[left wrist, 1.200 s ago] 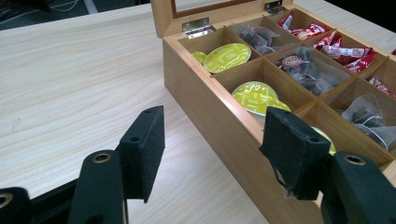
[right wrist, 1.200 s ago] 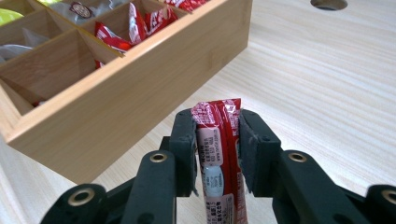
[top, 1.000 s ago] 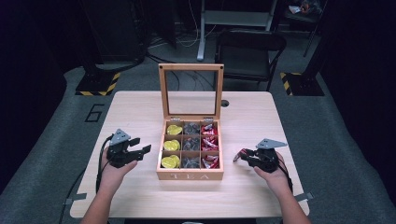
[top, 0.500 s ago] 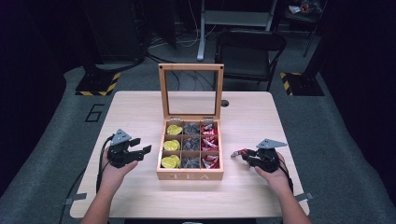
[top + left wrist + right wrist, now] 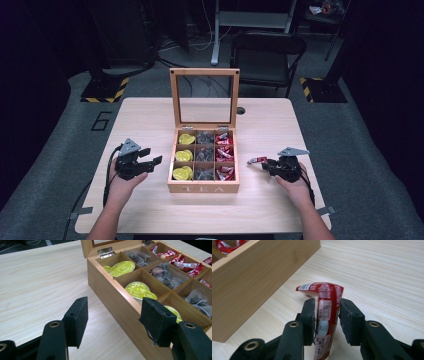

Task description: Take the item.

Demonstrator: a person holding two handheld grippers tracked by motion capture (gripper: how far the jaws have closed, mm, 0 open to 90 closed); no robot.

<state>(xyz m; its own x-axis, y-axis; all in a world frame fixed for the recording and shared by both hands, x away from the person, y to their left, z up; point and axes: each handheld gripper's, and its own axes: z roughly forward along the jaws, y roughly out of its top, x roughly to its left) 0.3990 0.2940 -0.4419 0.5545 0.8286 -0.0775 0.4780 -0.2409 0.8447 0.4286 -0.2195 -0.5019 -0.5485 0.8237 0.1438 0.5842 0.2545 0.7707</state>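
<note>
Since a second before, the right gripper (image 5: 264,162) had edged slightly right, away from the tea box (image 5: 203,188), carrying the red sachet (image 5: 325,310) with it. Its jaws were clamped on the sachet's middle, low over the table (image 5: 150,120). The sachet's long axis ran along the jaws, its free end bent left toward the box. The left gripper (image 5: 151,161) stood wide and empty beside the box's left wall. Nine compartments: three yellow pods, three dark bags, three holding red sachets, perhaps several apiece.

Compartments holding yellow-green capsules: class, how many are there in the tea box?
3. All in the tea box's left column: far, middle and near. More capsules may be hidden beneath.
</note>
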